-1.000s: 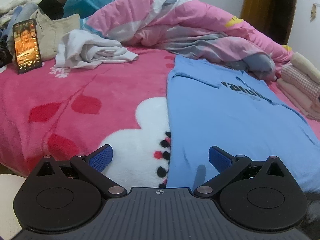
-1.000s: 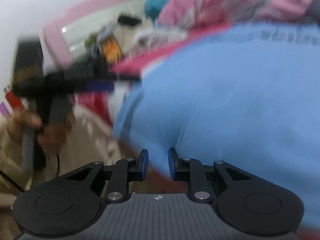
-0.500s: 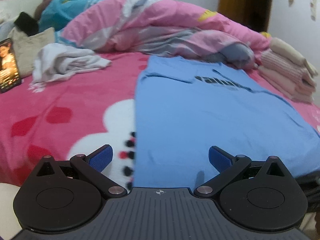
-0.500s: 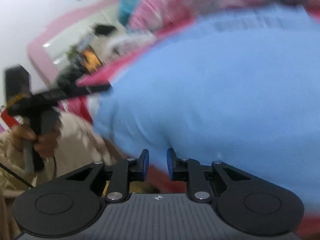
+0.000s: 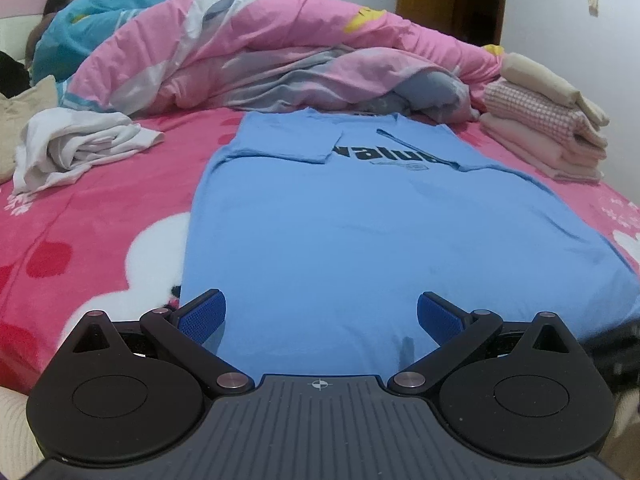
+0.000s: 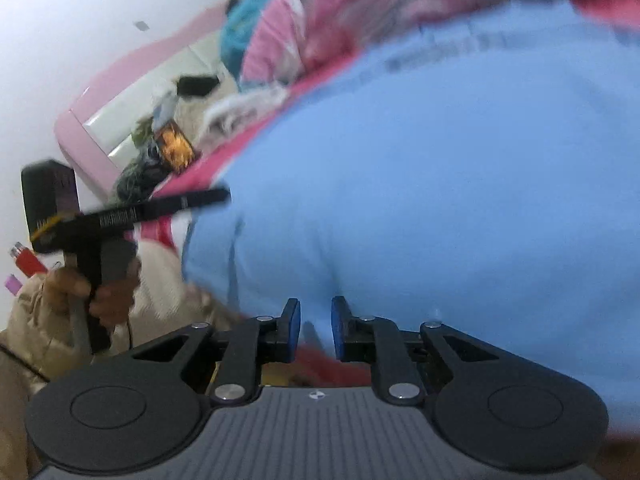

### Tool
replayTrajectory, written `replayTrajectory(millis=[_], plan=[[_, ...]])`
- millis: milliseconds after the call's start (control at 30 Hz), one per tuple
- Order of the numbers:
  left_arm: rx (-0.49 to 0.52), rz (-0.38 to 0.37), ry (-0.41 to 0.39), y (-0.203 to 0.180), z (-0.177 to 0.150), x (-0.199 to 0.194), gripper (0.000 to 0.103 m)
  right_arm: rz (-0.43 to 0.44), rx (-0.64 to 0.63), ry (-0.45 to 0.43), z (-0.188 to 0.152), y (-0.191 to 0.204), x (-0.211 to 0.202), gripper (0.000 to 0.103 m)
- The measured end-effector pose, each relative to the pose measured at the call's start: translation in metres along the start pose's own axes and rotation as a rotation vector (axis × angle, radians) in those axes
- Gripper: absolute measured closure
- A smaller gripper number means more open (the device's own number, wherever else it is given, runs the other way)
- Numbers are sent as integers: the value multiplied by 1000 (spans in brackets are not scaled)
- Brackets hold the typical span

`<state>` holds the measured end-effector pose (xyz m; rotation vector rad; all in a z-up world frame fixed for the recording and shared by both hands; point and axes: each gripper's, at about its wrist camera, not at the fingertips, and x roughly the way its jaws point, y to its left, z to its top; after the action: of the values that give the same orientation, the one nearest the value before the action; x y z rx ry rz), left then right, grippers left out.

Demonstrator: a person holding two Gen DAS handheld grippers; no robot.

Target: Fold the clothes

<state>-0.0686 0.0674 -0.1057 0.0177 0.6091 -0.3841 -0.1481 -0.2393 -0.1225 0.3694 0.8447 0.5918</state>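
Note:
A light blue T-shirt (image 5: 360, 216) with black lettering lies flat on the pink bed, both sleeves folded in over the chest. My left gripper (image 5: 318, 314) is wide open, low over the shirt's near hem, holding nothing. The right wrist view is blurred. There my right gripper (image 6: 315, 330) has its jaws close together with a narrow gap, at the shirt's (image 6: 440, 200) near edge; no cloth shows between the pads. The left gripper (image 6: 120, 216) appears there at the left, held in a hand.
A crumpled white garment (image 5: 80, 146) lies left of the shirt. A pink quilt (image 5: 280, 64) is heaped behind it, a person under a teal cover (image 5: 80, 20) beyond. Folded pink and cream clothes (image 5: 548, 120) are stacked at the right. A lit phone (image 6: 174, 146) stands far left.
My left gripper has swung right, from the pink blanket to centred over the shirt's hem, still open. The right gripper has shifted a little along the shirt's edge, jaws unchanged.

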Motion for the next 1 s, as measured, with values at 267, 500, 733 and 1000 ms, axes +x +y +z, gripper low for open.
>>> replayTrajectory(millis=[267, 500, 733, 1000], plan=[[-21, 59, 13, 13, 0, -1, 0, 133, -65, -74, 8, 31, -13, 84], [-75, 102, 40, 32, -5, -1, 0, 138, -140, -73, 28, 53, 49, 98], [-59, 104, 33, 35, -9, -1, 0, 152, -159, -73, 27, 67, 50, 98], [-77, 104, 22, 40, -9, -4, 0, 124, -130, 40, 9, 55, 94, 102]])
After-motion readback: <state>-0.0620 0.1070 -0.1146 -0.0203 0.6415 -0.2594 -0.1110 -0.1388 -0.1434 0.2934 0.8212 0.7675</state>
